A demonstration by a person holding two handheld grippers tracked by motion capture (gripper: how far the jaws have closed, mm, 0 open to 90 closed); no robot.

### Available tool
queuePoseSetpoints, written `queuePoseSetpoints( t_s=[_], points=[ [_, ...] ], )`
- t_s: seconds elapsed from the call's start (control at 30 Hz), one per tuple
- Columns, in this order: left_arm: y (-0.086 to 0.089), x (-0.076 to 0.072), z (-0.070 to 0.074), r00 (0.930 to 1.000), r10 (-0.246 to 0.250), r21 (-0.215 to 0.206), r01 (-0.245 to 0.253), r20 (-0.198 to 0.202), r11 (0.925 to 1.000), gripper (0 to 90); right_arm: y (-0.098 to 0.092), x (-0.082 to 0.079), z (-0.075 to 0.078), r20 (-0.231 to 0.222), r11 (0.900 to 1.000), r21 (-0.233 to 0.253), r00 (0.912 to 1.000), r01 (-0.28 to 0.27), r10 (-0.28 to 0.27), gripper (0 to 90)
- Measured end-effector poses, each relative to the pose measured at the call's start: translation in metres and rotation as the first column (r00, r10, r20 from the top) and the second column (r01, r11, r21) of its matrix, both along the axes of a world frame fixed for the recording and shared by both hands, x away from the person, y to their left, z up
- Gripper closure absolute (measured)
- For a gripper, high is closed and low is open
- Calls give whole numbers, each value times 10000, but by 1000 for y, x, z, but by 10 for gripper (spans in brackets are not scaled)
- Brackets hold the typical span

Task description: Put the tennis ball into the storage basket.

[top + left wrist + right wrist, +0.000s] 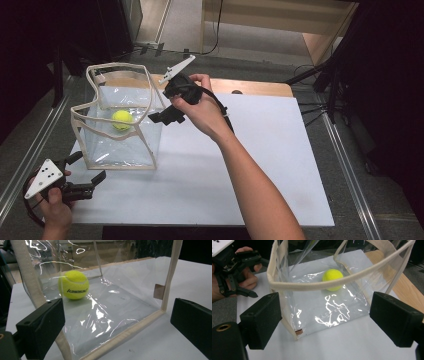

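A: A white board (240, 165) covers the table, with grey floor around it and wooden furniture behind. What's on the far left?

B: The left gripper (89, 169), low at the board's near left corner, jaws spread wide and holding nothing. It faces the near wall of the clear bag (122, 145) and sits just short of it.

A: And the bag itself?

B: It stands upright on the left part of the board, mouth open to the top, with a cream fabric trim (112, 135) around the rim and edges. A yellow tennis ball (122, 120) rests on its floor, toward the back.

A: How would it handle?

B: I'd judge the film thin, floppy and slick; it creases and shines in the left gripper view. The trim looks like the firmest place to pinch, since bare film might slip or crumple. The ball is light and would roll if the bag tips.

A: And to the right?

B: The right gripper (162, 116) hangs at the bag's right rim, jaws apart, gripping nothing.
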State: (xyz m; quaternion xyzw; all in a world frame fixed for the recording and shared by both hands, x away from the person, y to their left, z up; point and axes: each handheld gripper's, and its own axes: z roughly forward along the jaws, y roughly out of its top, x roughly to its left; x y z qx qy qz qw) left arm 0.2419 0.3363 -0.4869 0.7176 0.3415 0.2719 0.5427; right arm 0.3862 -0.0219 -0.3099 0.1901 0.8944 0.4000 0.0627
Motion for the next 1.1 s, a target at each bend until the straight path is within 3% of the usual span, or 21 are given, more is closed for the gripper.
queuePoseSetpoints(
  t_s=[0.63, 1.1],
  points=[
    [1, 0, 0, 10000, -66, 67, 66, -7, 10000, 0, -24, -9, -18, 22, 9993, 65, 9993, 360, -361, 95],
    [0, 0, 0, 10000, -47, 47, 47, 5, 10000, 0, -46, -18, -38, -217, 9968, 183, 9968, 776, -772, 95]
  ],
)
